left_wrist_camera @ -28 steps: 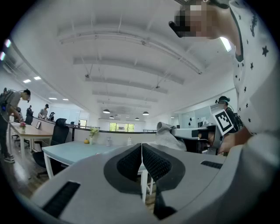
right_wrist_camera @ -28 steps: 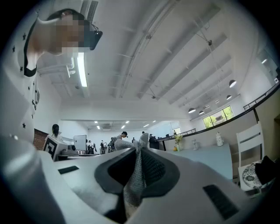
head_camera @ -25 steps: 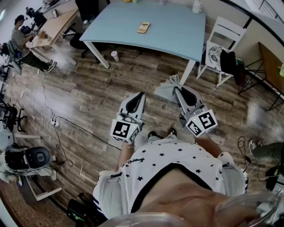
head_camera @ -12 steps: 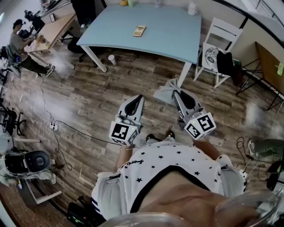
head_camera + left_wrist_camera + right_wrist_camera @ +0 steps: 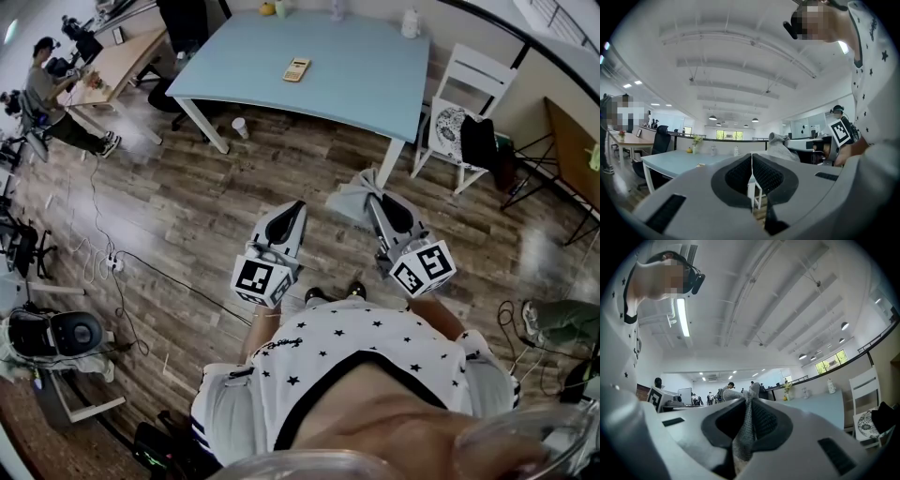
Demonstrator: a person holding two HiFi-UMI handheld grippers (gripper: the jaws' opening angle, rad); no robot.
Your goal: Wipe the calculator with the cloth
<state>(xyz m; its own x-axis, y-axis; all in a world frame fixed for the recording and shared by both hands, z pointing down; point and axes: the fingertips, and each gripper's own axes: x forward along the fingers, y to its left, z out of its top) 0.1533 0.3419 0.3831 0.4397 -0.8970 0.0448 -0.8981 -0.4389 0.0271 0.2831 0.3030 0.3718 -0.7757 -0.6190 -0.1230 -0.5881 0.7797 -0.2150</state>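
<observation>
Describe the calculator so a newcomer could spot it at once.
Look at the big light-blue table beyond the wooden floor. Near its middle lies the calculator, alone: small, flat, pale yellow, unlike the upright white jar at the far edge.

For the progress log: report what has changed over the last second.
The calculator and the blue table sit slightly lower in the head view, with more of the far edge showing; the person seems to have edged towards them. Nothing was taken hold of or let go. The right gripper stays shut on the grey cloth, the left gripper stays shut and empty, both held over the floor.
</observation>
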